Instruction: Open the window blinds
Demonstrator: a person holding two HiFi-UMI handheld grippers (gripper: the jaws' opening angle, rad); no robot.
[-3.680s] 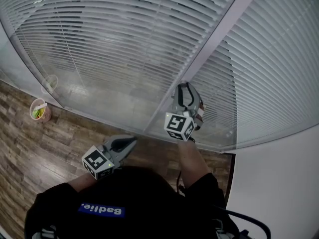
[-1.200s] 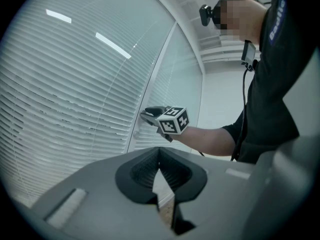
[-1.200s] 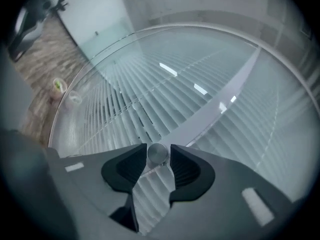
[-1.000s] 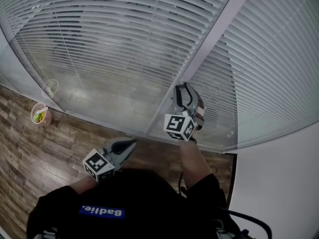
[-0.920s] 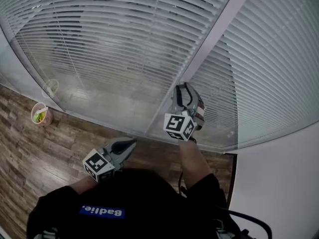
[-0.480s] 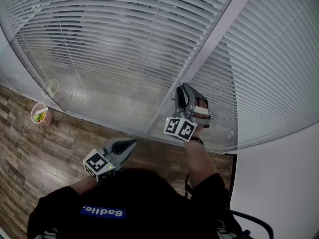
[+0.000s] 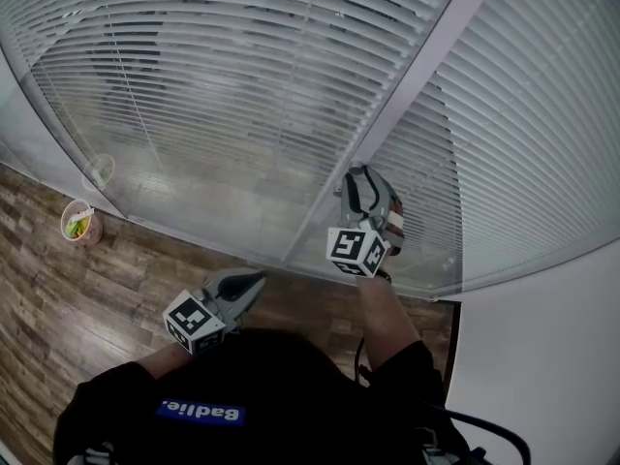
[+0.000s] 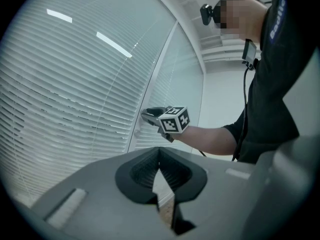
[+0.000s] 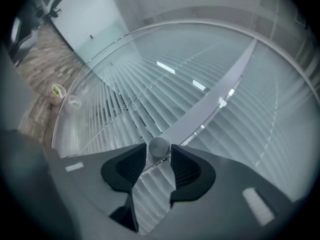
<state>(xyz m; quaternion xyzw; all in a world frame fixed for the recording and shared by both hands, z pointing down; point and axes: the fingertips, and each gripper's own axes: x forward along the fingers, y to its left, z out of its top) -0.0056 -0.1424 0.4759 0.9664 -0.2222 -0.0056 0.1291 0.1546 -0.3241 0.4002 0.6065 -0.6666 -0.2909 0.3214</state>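
Head view puts the left gripper [image 7: 258, 278] nearest to us, held low by the body over the wood floor [image 7: 58, 298], well apart from the window. In its own view its jaws are pressed together with nothing between them, so we judge that hand idle. Further out, the right gripper [image 7: 359, 172] points level at the pale post [image 7: 417, 76] that divides the two panes. In the right gripper view a small round knob [image 9: 159, 147] on that post sits squarely between its jaws. Those jaws have just been easing apart, yet the pads [image 9: 176, 159] lie against both sides of the knob, so we read a light hold rather than a firm clamp. Beyond the post, the blinds [image 7: 223, 85] hang across both panes with their slats laid close, and only a dim shape shows through them. Farthest off, a cup [image 7: 79, 222] stands on the floor against the glass. We judge the step in hand to be turning the knob to tilt the slats, caught between two twists. The next move calls for a firmer squeeze on the knob, then a roll of the wrist about the knob's own axis so the pads do not slip off.
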